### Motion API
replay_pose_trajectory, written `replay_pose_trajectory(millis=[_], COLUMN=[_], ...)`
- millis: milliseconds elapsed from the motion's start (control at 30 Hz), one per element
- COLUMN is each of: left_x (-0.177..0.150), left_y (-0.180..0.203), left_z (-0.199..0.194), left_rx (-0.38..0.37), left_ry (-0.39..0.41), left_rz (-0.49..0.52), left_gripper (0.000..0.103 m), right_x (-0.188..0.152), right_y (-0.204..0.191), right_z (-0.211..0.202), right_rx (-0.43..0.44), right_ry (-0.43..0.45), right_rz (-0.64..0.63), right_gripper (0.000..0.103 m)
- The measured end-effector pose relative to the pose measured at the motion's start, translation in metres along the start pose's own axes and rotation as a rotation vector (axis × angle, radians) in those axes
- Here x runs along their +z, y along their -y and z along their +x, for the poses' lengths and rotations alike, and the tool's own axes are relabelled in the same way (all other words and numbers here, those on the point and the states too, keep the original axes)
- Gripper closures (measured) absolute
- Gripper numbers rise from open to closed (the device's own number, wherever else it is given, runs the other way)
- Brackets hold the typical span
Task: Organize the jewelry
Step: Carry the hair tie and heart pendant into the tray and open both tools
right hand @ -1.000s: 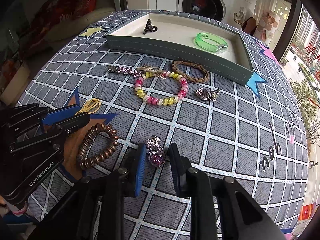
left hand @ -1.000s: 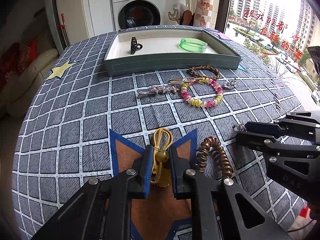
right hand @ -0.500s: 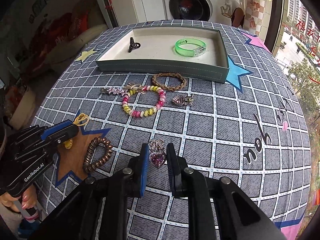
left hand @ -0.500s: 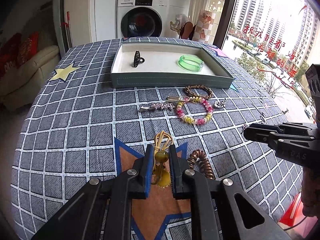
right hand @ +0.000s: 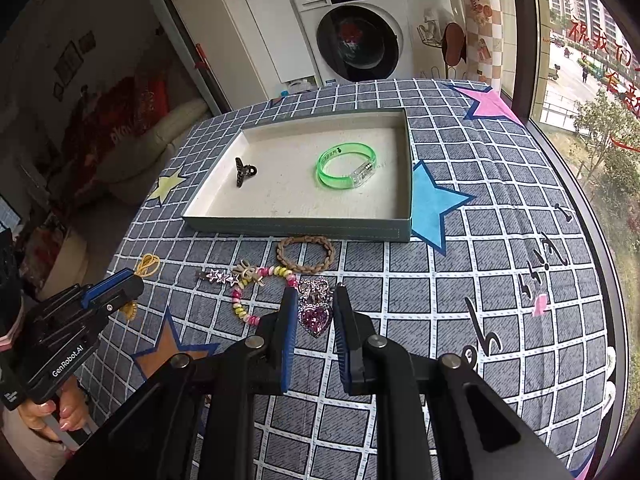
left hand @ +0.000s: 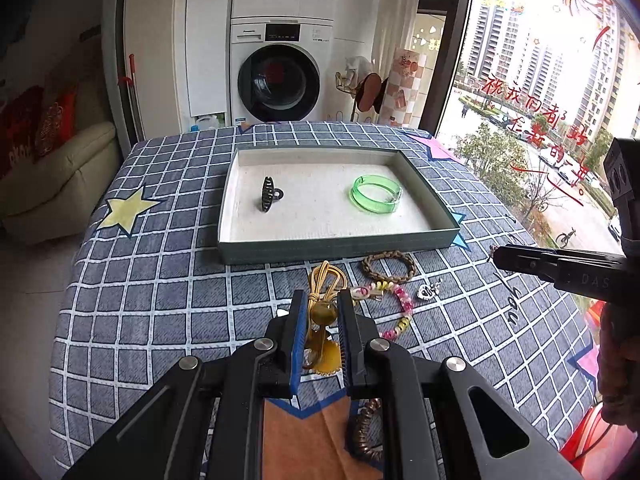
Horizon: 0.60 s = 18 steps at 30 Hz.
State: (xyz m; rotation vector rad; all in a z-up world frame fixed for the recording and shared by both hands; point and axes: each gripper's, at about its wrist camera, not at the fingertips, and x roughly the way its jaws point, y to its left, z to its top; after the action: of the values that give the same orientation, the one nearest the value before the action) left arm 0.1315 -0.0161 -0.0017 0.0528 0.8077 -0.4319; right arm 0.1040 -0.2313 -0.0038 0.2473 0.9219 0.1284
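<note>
Left wrist view: left hand-held gripper [left hand: 322, 312] clamped on gold cord hair tie [left hand: 325, 280], now lifted off the bench [left hand: 160, 280] and nearer the tray [left hand: 336, 246]. Right hand-held gripper [right hand: 314, 312] likewise raised, clamped on pink heart brooch [right hand: 316, 316]; both look ready for dropping in.

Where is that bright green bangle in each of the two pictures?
Left wrist view: the green bangle lies in the right half of the tray, above centre of the picture.
Right wrist view: the same bangle lies right of the tray's middle, just above centre.
Shared landmark: the black hair claw lies in the tray, left of the bangle, in both.
</note>
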Motion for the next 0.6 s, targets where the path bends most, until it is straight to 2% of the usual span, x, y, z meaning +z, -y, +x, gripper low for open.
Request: replay_pose_trajectory(millis=[333,600], left_x=[0.055,0.075], left_y=[-0.011,-0.023], left_z=[0.051,0.114], left_rx=[0.044,0.083], left_ry=[0.005,-0.068], left_rz=[0.011,-0.003], left_gripper=[0.076,0.076], right_x=[0.069,0.101], right_y=[0.014,0.022], right_z=[0.03,0.089], right_rx=[0.007,-0.007], right_ry=[0.012,-0.069], right_rz=[0.004,-0.007], right_gripper=[0.083,0.083])
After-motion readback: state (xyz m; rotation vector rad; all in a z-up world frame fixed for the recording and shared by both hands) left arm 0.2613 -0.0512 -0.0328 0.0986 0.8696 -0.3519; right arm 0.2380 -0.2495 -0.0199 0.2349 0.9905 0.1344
